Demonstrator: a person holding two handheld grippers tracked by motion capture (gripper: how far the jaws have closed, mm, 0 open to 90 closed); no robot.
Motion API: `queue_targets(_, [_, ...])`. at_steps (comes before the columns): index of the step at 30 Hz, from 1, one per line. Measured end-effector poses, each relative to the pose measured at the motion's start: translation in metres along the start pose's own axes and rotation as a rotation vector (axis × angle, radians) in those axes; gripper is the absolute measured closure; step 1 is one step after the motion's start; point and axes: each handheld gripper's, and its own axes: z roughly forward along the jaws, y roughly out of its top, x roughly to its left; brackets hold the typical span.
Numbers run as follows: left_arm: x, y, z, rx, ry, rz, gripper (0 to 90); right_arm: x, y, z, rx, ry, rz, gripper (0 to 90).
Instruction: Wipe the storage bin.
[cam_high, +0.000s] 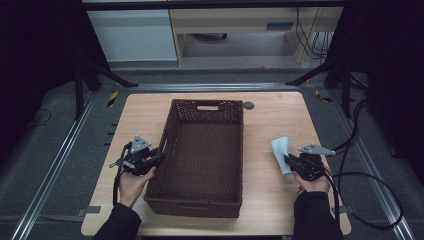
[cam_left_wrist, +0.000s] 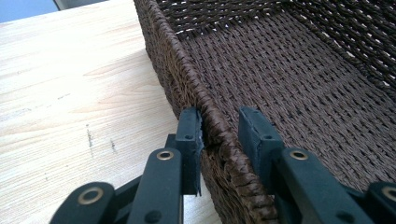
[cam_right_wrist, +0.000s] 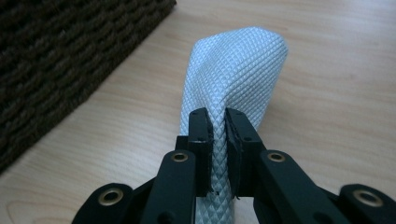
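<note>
A dark brown woven basket (cam_high: 170, 130) stands in the middle of the wooden table (cam_high: 272, 117). My left gripper (cam_high: 159, 156) is at the basket's left wall. In the left gripper view my left gripper (cam_left_wrist: 220, 128) sits astride the rim (cam_left_wrist: 161, 42): the outer jaw touches the wall, while the inner jaw stands a little off it, so the gripper is open. A light blue textured cloth (cam_high: 281, 147) lies right of the basket. My right gripper (cam_high: 289, 160) is shut on its near end. The right gripper view has the cloth (cam_right_wrist: 238, 65) pinched and bunched upward in my right gripper (cam_right_wrist: 219, 126).
The basket's outer wall (cam_right_wrist: 56, 60) is close on the left in the right gripper view. Bare tabletop lies on both sides of the basket. A round grey grommet (cam_high: 248, 105) sits at the table's back edge. Black cables (cam_high: 367, 185) trail off the right side.
</note>
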Motion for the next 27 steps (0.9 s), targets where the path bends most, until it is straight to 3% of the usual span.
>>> queue_targets(14, [0.015,-0.001,-0.003,0.012,-0.038,0.003,69.5,0.015,0.032,0.019,-0.06,0.026,-0.023,81.5])
queue_targets(27, [0.016,-0.002,-0.003,0.011,-0.037,0.009,69.5,0.032,0.059,0.074,-0.053,0.039,-0.03,81.6])
